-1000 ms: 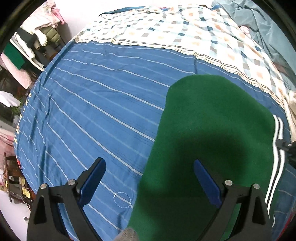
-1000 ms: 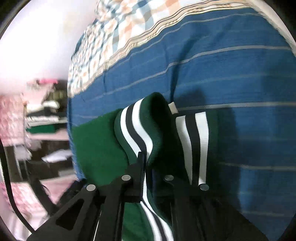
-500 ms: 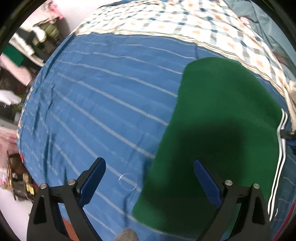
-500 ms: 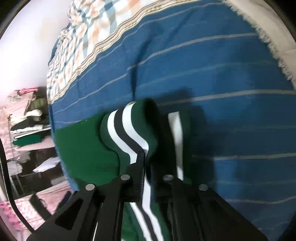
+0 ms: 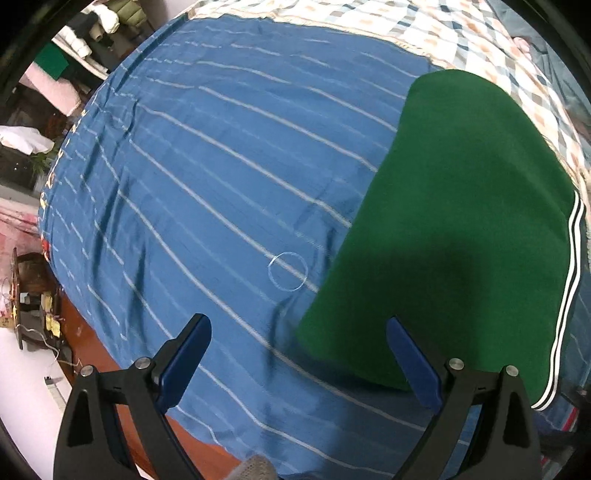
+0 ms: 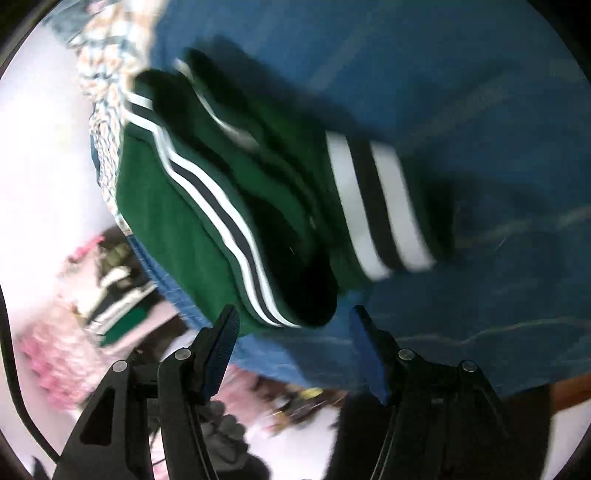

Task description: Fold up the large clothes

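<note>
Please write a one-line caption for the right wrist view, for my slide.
Open right gripper above the folded green garment with striped cuff on the blue sheet.

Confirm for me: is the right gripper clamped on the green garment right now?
No, the right gripper is open, its fingers apart with the green garment lying beyond them.

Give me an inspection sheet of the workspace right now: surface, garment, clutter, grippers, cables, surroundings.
Surface: blue striped bedsheet, creased; checked blanket at far end.
Job's things: green garment folded flat on the sheet, striped trim along one edge, striped cuff showing.
Clutter: thin ring on the sheet.
Grippers: left gripper open, empty; right gripper open, just short of the garment.
Cables: black cable at the right view's edge.
Surroundings: clothes shelves, blurred.
</note>
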Demonstrator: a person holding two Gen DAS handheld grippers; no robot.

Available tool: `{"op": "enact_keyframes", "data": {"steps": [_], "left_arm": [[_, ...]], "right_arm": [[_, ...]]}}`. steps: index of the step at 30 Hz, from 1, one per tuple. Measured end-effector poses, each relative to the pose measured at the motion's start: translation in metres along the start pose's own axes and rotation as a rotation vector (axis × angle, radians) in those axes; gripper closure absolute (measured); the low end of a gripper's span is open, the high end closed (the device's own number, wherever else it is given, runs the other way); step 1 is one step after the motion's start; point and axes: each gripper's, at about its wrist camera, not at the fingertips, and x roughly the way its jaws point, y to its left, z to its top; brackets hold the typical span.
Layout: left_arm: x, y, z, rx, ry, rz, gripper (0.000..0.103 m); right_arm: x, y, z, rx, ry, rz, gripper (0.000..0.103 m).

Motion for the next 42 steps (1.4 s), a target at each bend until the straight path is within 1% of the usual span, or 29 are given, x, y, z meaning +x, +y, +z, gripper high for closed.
{"op": "enact_keyframes", "data": {"steps": [2, 3, 4, 5, 6, 7, 10, 14, 15, 16, 19, 20, 22, 23, 24, 26, 28, 30, 31, 32, 33, 34, 35, 37, 39, 41, 42], "left_arm": [[-0.003, -0.002, 0.002, 0.006, -0.016, 0.002, 0.005], [-0.005, -0.004, 0.005, 0.006, -0.027, 0.000, 0.005], [-0.007, -0.004, 0.006, 0.006, -0.033, -0.003, 0.005], [-0.009, -0.005, 0.007, 0.007, -0.039, -0.004, 0.005], [-0.012, -0.005, 0.008, 0.008, -0.048, -0.006, 0.005], [-0.016, -0.006, 0.009, 0.011, -0.058, -0.010, 0.005], [-0.024, -0.010, 0.008, 0.038, -0.079, -0.028, 0.005], [-0.026, -0.023, 0.003, 0.092, -0.081, -0.046, 0.005], [-0.025, -0.024, 0.003, 0.098, -0.078, -0.051, 0.005], [-0.022, -0.027, 0.001, 0.111, -0.070, -0.059, 0.005], [-0.009, -0.035, -0.001, 0.149, -0.067, -0.067, 0.005], [-0.004, -0.039, -0.003, 0.167, -0.067, -0.062, 0.005], [0.014, -0.046, -0.007, 0.211, -0.058, -0.032, 0.005], [0.022, -0.049, -0.008, 0.232, -0.055, -0.022, 0.005], [0.026, -0.048, -0.009, 0.242, -0.054, -0.020, 0.004], [0.027, -0.046, -0.005, 0.251, -0.053, -0.021, 0.004], [0.021, -0.043, -0.002, 0.259, -0.055, -0.023, 0.004], [0.013, -0.042, 0.002, 0.266, -0.058, -0.026, 0.004], [0.005, -0.042, 0.006, 0.267, -0.068, -0.036, 0.004], [0.001, -0.043, 0.009, 0.268, -0.075, -0.040, 0.004], [-0.006, -0.046, 0.016, 0.270, -0.090, -0.044, 0.004], [-0.010, -0.049, 0.022, 0.271, -0.104, -0.042, 0.004], [-0.014, -0.055, 0.030, 0.273, -0.129, -0.035, 0.004], [-0.015, -0.065, 0.044, 0.272, -0.163, -0.018, 0.004], [-0.009, -0.079, 0.061, 0.267, -0.176, -0.001, 0.004], [0.003, -0.092, 0.075, 0.276, -0.182, 0.028, 0.004], [0.012, -0.097, 0.081, 0.285, -0.174, 0.030, 0.004]], "right_arm": [[0.023, -0.003, 0.005, 0.022, 0.022, 0.065, 0.039], [0.025, -0.006, 0.007, 0.026, 0.022, 0.085, 0.044], [0.031, -0.005, 0.011, 0.029, -0.010, 0.106, 0.072], [0.032, -0.002, 0.012, 0.029, -0.041, 0.092, 0.079], [0.031, 0.004, 0.011, 0.019, -0.070, 0.069, 0.083], [0.027, 0.009, 0.007, 0.003, -0.101, 0.063, 0.086], [0.009, 0.033, -0.018, -0.082, -0.179, 0.026, 0.090], [-0.026, 0.068, -0.046, -0.178, -0.275, -0.032, 0.091], [-0.030, 0.077, -0.047, -0.193, -0.289, -0.044, 0.091], [-0.041, 0.081, -0.047, -0.203, -0.322, -0.068, 0.091], [-0.057, 0.072, -0.030, -0.173, -0.365, -0.110, 0.091], [-0.053, 0.070, -0.026, -0.169, -0.363, -0.132, 0.091], [-0.038, 0.052, -0.003, -0.177, -0.314, -0.218, 0.091], [-0.026, 0.040, 0.007, -0.149, -0.289, -0.237, 0.091], [-0.014, 0.041, 0.010, -0.134, -0.273, -0.239, 0.090], [-0.004, 0.037, 0.020, -0.125, -0.275, -0.236, 0.090], [-0.003, 0.046, 0.024, -0.150, -0.256, -0.253, 0.085], [-0.014, 0.054, 0.021, -0.156, -0.236, -0.243, 0.078], [-0.016, 0.061, 0.018, -0.159, -0.235, -0.252, 0.076], [-0.023, 0.070, 0.014, -0.165, -0.246, -0.285, 0.073], [-0.041, 0.063, 0.017, -0.177, -0.261, -0.321, 0.062], [-0.050, 0.074, 0.013, -0.208, -0.298, -0.382, 0.060], [-0.059, 0.087, 0.009, -0.247, -0.348, -0.429, 0.060], [-0.069, 0.119, 0.004, -0.341, -0.417, -0.474, 0.060], [-0.062, 0.152, 0.007, -0.450, -0.433, -0.504, 0.060], [-0.045, 0.181, 0.016, -0.528, -0.421, -0.537, 0.060], [-0.031, 0.194, 0.022, -0.565, -0.402, -0.545, 0.060]]}}
